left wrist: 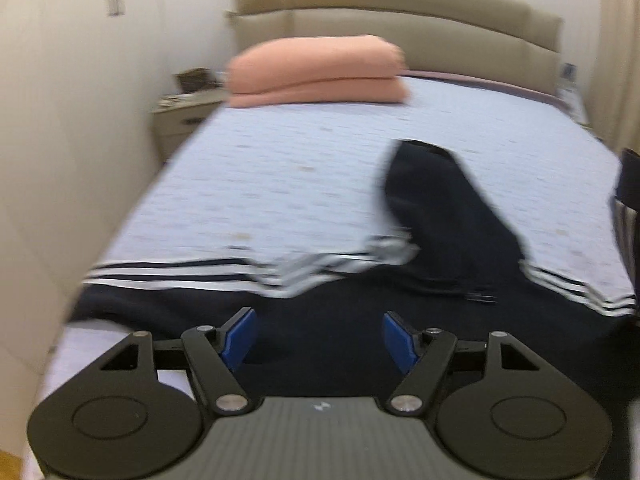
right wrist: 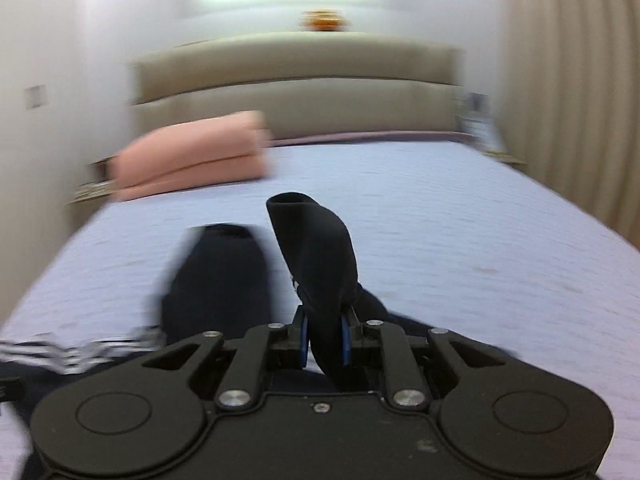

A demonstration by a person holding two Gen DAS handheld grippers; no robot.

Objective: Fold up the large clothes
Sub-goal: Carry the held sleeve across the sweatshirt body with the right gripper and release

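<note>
Navy garment (right wrist: 316, 248) pinched in the right gripper (right wrist: 325, 346) fingers (left gripper (left wrist: 320, 340) fingers wide, empty) above the bed (left wrist: 300, 168)

I'm working in a home bedroom. A wide bed with a pale lilac patterned sheet (left wrist: 280, 168) fills my view, backed by a tall padded beige headboard (left wrist: 400, 28). A folded salmon-pink blanket (left wrist: 316, 72) lies near its head. A low beige bedside cabinet (left wrist: 180, 120) stands against the plain white wall (left wrist: 80, 80), and pleated cream curtains (right wrist: 568, 100) hang on the other side.
</note>
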